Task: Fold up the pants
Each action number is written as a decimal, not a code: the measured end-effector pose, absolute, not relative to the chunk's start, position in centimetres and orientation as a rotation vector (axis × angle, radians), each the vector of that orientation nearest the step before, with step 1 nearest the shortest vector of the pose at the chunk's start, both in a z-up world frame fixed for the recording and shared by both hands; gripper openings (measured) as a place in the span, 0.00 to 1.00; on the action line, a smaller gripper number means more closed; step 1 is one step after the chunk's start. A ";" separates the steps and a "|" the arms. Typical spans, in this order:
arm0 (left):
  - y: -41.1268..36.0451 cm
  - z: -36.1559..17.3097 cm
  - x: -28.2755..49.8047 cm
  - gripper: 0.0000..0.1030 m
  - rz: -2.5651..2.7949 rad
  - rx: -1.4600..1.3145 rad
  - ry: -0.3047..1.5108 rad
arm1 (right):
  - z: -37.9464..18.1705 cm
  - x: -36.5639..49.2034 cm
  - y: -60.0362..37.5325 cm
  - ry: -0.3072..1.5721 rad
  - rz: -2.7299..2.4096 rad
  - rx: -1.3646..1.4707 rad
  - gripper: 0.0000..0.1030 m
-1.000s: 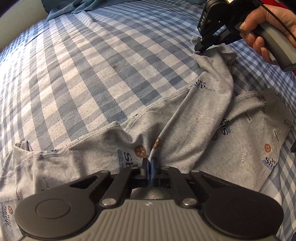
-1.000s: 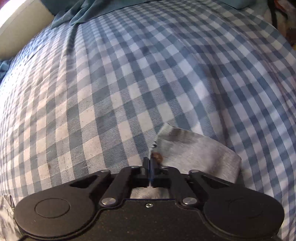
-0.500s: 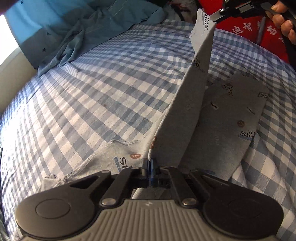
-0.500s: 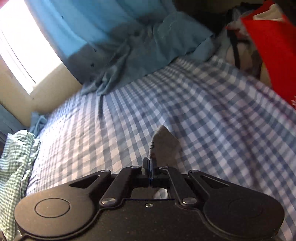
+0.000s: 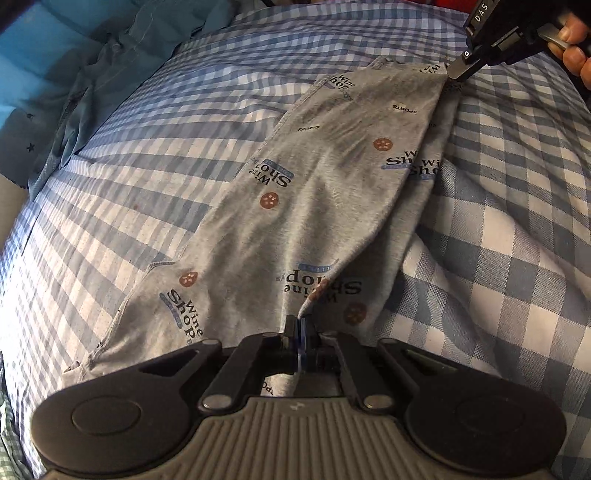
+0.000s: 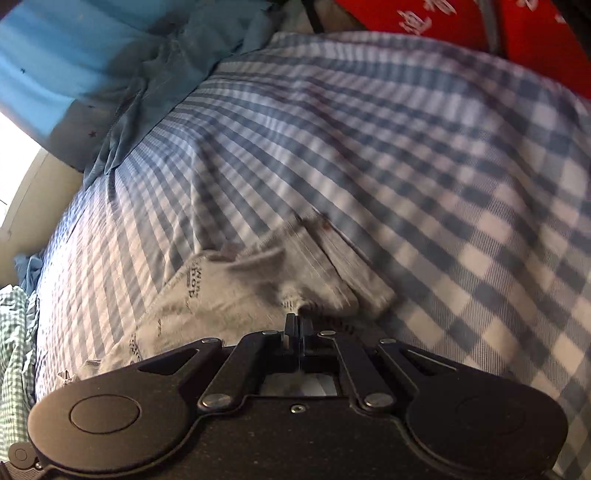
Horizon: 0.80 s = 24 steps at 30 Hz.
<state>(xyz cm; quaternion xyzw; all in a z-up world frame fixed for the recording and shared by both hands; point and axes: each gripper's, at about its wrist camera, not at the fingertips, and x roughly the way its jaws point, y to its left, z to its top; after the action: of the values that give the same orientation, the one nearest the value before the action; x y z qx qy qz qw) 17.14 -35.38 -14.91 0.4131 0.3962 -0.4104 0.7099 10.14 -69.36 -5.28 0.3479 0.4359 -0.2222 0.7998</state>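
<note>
Left gripper (image 5: 298, 334) fingers clamped on near pants (image 5: 314, 206) edge. Pants on bed (image 5: 498, 258), one leg laid over the other. Right gripper (image 5: 456, 72) far, pinching the hem. Lengthwise fold nearly down; next: lower, align edges, release.

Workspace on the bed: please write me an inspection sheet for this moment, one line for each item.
Surface: bed sheet, blue and white check, wrinkled.
Job's things: grey printed pants, one leg laid over the other, both ends pinched.
Clutter: blue cloth bunched at the far edge; green checked fabric at the left.
Grippers: left claw shut on the pants; right claw shut on the pants' far end.
Cables: nothing seen.
Surroundings: blue curtain, bright window, red item with white characters.
</note>
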 end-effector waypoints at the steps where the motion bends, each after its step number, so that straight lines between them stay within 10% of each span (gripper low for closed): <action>1: -35.5 -14.9 17.1 0.00 -0.907 0.915 0.883 | -5.5 9.9 -69.4 0.938 -0.477 0.767 0.05; 14: -35.9 -14.5 17.2 0.00 -0.829 0.882 0.903 | -8.6 8.9 -73.9 0.793 -0.554 1.244 0.44; 16: -35.9 -14.2 17.3 0.00 -0.817 0.864 0.905 | -8.7 9.7 -74.4 0.832 -0.590 1.233 0.33; 17: -35.8 -14.1 17.3 0.00 -0.811 0.857 0.906 | -8.5 10.1 -74.6 0.845 -0.609 1.202 0.06; 24: -35.1 -12.0 16.4 0.00 -0.804 0.799 0.876 | -2.7 11.0 -73.4 0.765 -0.537 0.785 0.03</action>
<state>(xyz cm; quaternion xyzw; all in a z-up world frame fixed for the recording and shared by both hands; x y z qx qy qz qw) 16.43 -35.12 -12.01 0.3660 0.4014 -0.3683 0.7545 10.99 -73.36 -2.70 0.3686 0.3591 -0.2520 0.8196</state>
